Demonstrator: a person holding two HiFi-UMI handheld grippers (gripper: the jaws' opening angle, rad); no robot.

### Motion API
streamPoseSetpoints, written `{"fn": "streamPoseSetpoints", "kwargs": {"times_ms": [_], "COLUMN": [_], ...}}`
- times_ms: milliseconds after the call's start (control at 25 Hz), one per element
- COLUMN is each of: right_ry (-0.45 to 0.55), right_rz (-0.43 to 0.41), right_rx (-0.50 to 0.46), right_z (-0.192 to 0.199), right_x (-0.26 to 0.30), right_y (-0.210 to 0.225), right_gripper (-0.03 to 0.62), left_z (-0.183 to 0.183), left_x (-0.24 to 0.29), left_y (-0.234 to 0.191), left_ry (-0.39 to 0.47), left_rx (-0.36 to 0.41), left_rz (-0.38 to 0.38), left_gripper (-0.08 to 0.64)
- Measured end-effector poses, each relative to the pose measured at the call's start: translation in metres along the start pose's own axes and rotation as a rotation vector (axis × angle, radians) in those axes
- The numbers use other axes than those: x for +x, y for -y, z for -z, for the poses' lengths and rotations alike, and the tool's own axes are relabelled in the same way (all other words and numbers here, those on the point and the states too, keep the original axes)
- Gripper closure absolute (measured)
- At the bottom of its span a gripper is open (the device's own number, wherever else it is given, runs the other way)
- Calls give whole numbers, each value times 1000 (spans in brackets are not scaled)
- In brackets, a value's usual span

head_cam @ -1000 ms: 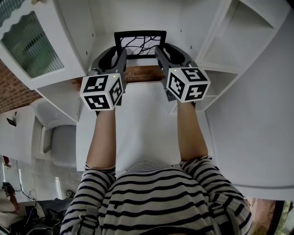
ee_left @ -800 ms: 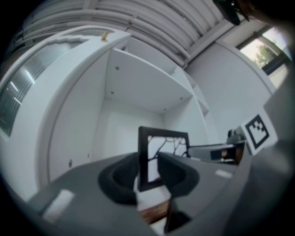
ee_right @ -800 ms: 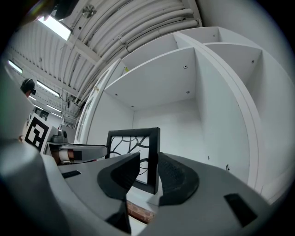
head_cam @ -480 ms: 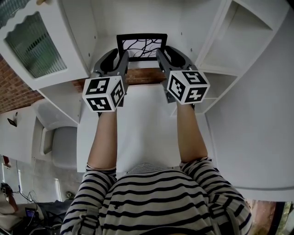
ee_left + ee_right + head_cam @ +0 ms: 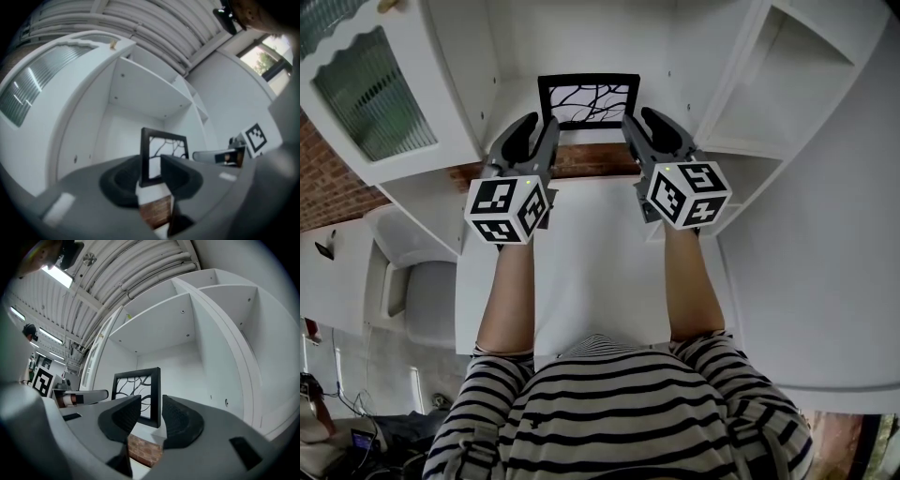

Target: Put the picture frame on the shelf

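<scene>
The black picture frame [image 5: 588, 101], with a branch pattern on white, stands upright on the white shelf [image 5: 514, 101] inside the cabinet. My left gripper [image 5: 542, 134] sits just before its lower left corner, jaws apart, pads clear of the frame. My right gripper [image 5: 639, 129] is at the lower right corner, and its jaws are opening. In the left gripper view the frame [image 5: 164, 154] shows past the left gripper [image 5: 152, 172], its left edge in line with the gap. In the right gripper view the frame [image 5: 138, 397] has its right edge in line with the gap of the right gripper [image 5: 151, 412]. Neither gripper touches it.
A cabinet door with ribbed glass [image 5: 364, 92] hangs open at the left. More white compartments [image 5: 787, 75] lie to the right, behind an upright divider [image 5: 733, 70]. A strip of brick wall [image 5: 591, 159] shows under the shelf's front edge. A white surface [image 5: 595, 272] lies below my arms.
Both grippers have drawn back a little from the frame and their jaws have spread. The frame stays standing on the shelf.
</scene>
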State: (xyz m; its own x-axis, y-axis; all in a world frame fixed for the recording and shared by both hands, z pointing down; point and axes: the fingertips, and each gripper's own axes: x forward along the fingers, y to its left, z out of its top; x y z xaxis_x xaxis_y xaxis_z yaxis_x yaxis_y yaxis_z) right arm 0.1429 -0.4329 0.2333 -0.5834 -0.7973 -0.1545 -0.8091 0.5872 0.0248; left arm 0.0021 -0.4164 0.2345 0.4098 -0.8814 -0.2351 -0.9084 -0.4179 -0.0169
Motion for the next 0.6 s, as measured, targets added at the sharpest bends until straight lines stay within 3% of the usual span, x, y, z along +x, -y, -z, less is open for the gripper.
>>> {"fn": "streamPoseSetpoints", "kwargs": {"times_ms": [400,600], "right_ry": [81,108], "right_rz": [-189,-297], "right_rx": [154,170], "right_z": [18,23], "right_x": [-45,-65], "right_y": [-37,-63], "right_gripper": [485,559], "left_z": [-2,16], "left_x": [-39,-60], "left_y": [39,71], "left_ry": [64,35], "left_rx": [-30,-41], "left_rz": [123,260], "left_gripper": [449,508]}}
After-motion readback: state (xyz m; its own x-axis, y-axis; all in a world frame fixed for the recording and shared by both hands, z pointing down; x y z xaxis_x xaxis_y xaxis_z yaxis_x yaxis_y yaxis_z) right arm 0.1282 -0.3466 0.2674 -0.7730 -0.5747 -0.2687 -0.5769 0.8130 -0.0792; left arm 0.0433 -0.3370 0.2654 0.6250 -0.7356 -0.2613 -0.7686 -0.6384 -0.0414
